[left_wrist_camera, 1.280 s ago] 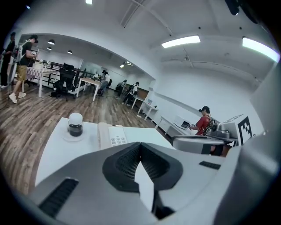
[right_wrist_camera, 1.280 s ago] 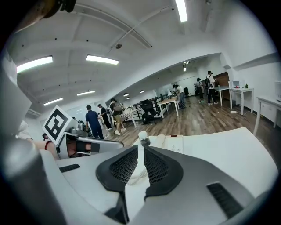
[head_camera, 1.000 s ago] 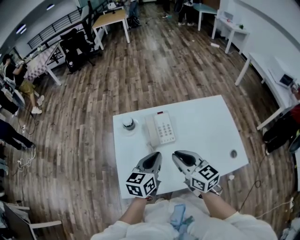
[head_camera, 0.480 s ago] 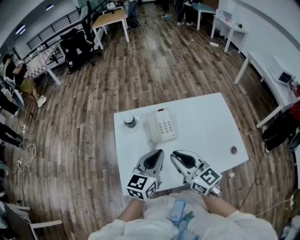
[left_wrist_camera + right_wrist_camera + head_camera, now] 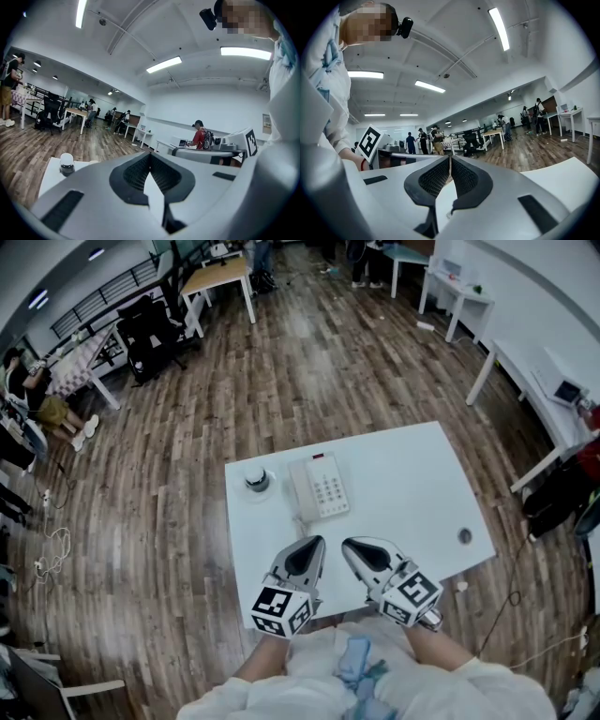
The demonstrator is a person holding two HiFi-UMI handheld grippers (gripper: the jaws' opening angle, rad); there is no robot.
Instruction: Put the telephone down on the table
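The white telephone (image 5: 319, 487) lies flat on the white table (image 5: 412, 474), handset along its left side, keypad up. Both grippers hover side by side over the table's near edge, well short of the telephone and apart from it. My left gripper (image 5: 314, 545) is shut with nothing in it; its tips (image 5: 150, 153) meet. My right gripper (image 5: 349, 545) is closing, its tips (image 5: 450, 158) together with nothing between them. In both gripper views the gripper bodies hide the telephone.
A small dark jar with a pale lid (image 5: 257, 480) stands left of the telephone and shows in the left gripper view (image 5: 66, 162). A round grommet (image 5: 464, 536) sits near the table's right front corner. Wooden floor surrounds the table, with desks, chairs and people farther off.
The telephone stays where it was on the table. Both grippers have barely moved, holding over the near edge. The head view has shifted slightly.
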